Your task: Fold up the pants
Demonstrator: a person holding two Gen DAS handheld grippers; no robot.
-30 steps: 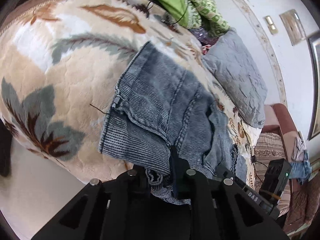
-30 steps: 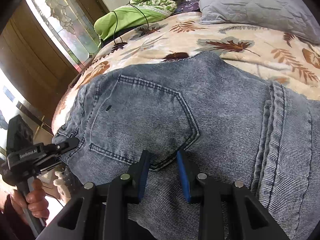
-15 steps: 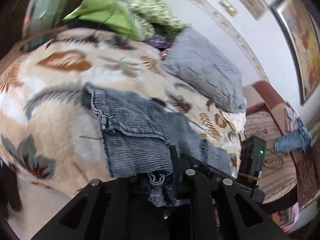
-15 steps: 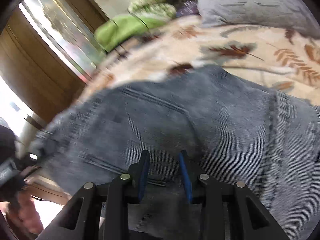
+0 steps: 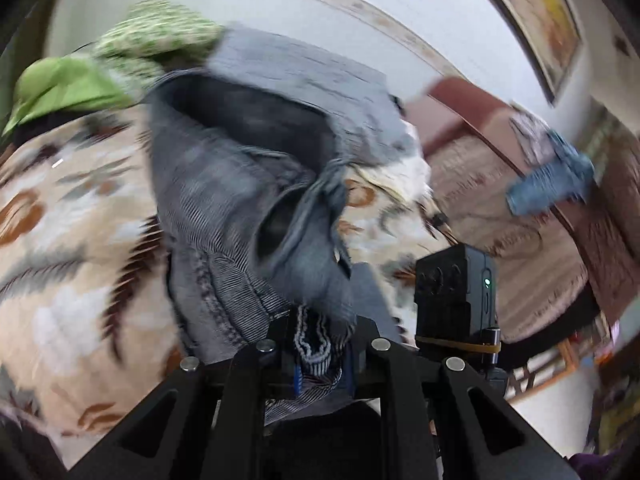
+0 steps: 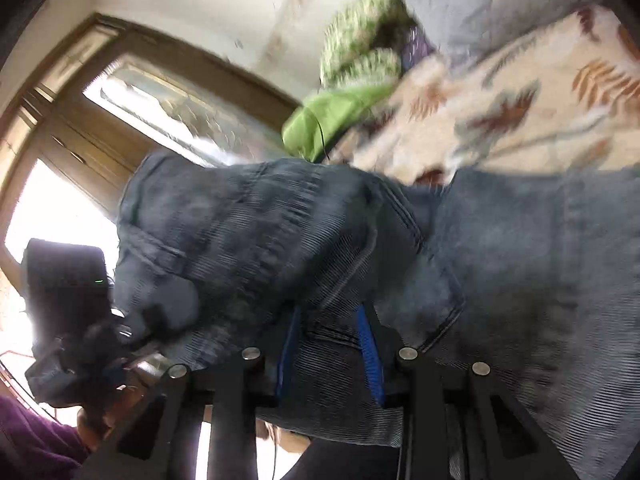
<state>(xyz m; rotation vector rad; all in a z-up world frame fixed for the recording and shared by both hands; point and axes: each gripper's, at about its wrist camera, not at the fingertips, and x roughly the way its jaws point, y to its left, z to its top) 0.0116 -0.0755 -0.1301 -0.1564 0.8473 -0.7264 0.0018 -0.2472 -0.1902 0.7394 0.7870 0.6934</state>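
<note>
Grey-blue denim pants (image 5: 224, 200) lie on a leaf-patterned blanket (image 5: 72, 240) on a bed. My left gripper (image 5: 322, 344) is shut on a bunched edge of the pants and holds that end lifted off the bed, so the cloth hangs in a fold. In the right wrist view the pants (image 6: 280, 240) fill the frame, with the lifted part raised at the left. My right gripper (image 6: 328, 344) has denim between its blue pads and is shut on it. The left gripper also shows in the right wrist view (image 6: 72, 304). Both views are motion-blurred.
A grey pillow (image 5: 304, 68), a green cloth (image 5: 64, 88) and a green patterned bundle (image 5: 156, 36) lie at the head of the bed. A brown sofa (image 5: 520, 160) with a blue garment (image 5: 548, 188) stands to the right. A wooden window frame (image 6: 80, 128) is behind.
Both grippers have lifted the pants' end up off the bed and swung it toward the pillows. The right gripper, open over the back pocket before, now has denim between its pads.
</note>
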